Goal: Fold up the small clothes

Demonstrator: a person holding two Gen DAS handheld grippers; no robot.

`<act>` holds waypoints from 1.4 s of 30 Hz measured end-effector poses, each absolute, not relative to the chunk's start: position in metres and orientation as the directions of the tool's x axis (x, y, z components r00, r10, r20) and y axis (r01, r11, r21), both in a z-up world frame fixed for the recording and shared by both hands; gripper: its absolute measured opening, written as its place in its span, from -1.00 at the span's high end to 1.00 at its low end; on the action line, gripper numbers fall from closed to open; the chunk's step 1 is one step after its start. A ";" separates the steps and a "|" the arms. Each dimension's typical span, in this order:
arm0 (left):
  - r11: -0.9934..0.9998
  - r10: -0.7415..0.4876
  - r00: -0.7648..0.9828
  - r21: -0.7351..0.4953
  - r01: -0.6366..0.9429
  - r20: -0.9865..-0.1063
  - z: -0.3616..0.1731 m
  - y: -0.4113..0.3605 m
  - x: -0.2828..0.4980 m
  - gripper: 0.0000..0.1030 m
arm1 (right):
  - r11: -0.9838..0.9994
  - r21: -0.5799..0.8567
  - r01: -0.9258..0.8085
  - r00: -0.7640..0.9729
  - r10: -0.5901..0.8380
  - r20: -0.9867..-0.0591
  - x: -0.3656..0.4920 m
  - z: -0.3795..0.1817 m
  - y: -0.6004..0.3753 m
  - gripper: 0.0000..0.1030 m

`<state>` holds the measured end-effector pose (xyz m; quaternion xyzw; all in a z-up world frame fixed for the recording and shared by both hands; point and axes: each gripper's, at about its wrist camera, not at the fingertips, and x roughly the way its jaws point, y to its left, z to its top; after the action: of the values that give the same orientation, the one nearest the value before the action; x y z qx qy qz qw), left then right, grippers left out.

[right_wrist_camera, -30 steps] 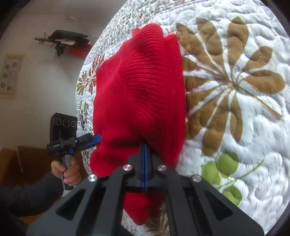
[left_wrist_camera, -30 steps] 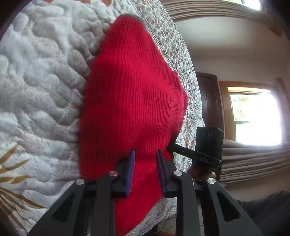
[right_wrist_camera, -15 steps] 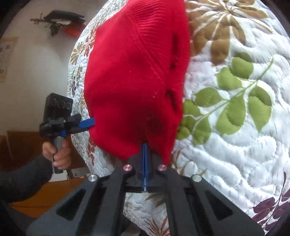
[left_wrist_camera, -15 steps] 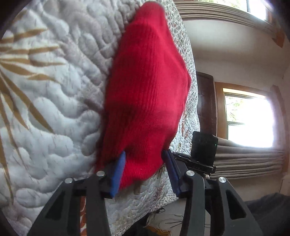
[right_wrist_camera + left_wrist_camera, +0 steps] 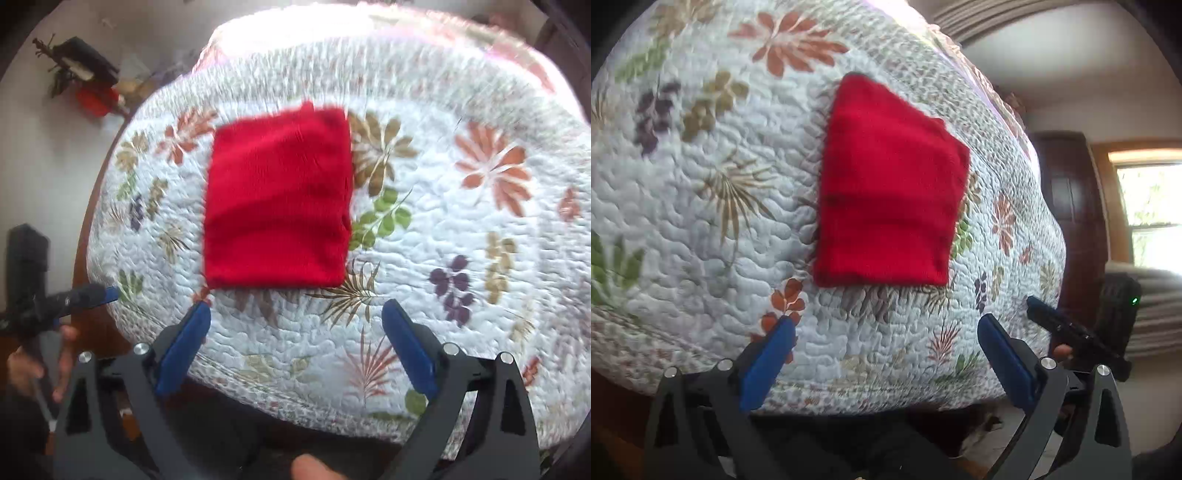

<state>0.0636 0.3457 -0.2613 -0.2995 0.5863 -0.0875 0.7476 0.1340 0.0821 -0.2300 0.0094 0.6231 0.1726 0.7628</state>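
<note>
A red knitted garment (image 5: 886, 192) lies folded into a flat rectangle on the floral quilt (image 5: 701, 206); the right wrist view shows it too (image 5: 277, 199). My left gripper (image 5: 886, 325) is open, pulled back toward the quilt's near edge, with nothing between its blue pads. My right gripper (image 5: 295, 310) is open as well, just short of the garment's near edge and holding nothing. Each view catches the other gripper off to the side: the right one (image 5: 1067, 328) at the right, the left one (image 5: 74, 295) at the left, in a hand.
The quilt (image 5: 461, 221) covers a bed whose near edge drops off just in front of both grippers. A dark wooden door (image 5: 1071, 221) and a bright window (image 5: 1152, 206) stand to the right. Dark and red items (image 5: 88, 81) hang on the wall at left.
Both grippers let go of the red garment and drew back toward the bed's edge. The right gripper went from shut to open, the left opened wider. The garment now lies flat and folded.
</note>
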 end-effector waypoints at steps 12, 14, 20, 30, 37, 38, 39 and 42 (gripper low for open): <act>0.905 -0.301 0.436 -0.398 -0.149 -0.848 -0.090 0.304 -0.006 -0.92 | 0.957 0.080 -0.279 0.373 0.185 -0.909 0.076 -0.075 0.079 -0.93; 0.901 -0.318 0.432 -0.411 -0.139 -0.844 -0.079 0.292 -0.011 -0.92 | 0.955 0.082 -0.286 0.390 0.194 -0.900 0.071 -0.060 0.075 -0.93; 0.907 -0.314 0.477 -0.409 -0.106 -0.821 -0.051 0.266 -0.026 -0.92 | 0.952 0.061 -0.299 0.435 0.193 -0.880 0.052 -0.026 0.069 -0.93; 0.910 -0.298 0.495 -0.399 -0.111 -0.816 -0.046 0.268 -0.046 -0.92 | 0.954 0.036 -0.296 0.440 0.170 -0.882 0.031 -0.022 0.072 -0.93; 0.911 -0.300 0.498 -0.399 -0.104 -0.814 -0.048 0.273 -0.052 -0.92 | 0.949 0.000 -0.315 0.460 0.153 -0.875 0.019 -0.020 0.086 -0.93; 0.911 -0.300 0.498 -0.399 -0.103 -0.814 -0.049 0.273 -0.051 -0.92 | 0.949 -0.001 -0.314 0.458 0.151 -0.876 0.018 -0.021 0.087 -0.93; 0.911 -0.300 0.498 -0.399 -0.103 -0.814 -0.049 0.274 -0.052 -0.92 | 0.950 -0.003 -0.312 0.457 0.148 -0.877 0.018 -0.021 0.089 -0.93; 0.913 -0.296 0.500 -0.395 -0.102 -0.814 -0.049 0.276 -0.053 -0.92 | 0.950 -0.009 -0.311 0.452 0.140 -0.881 0.016 -0.023 0.092 -0.90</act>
<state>-0.0530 0.2757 -0.0493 -0.2007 0.4966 -0.0576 0.8425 0.0164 0.0918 -0.0234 -0.0846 0.5063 0.1328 0.8478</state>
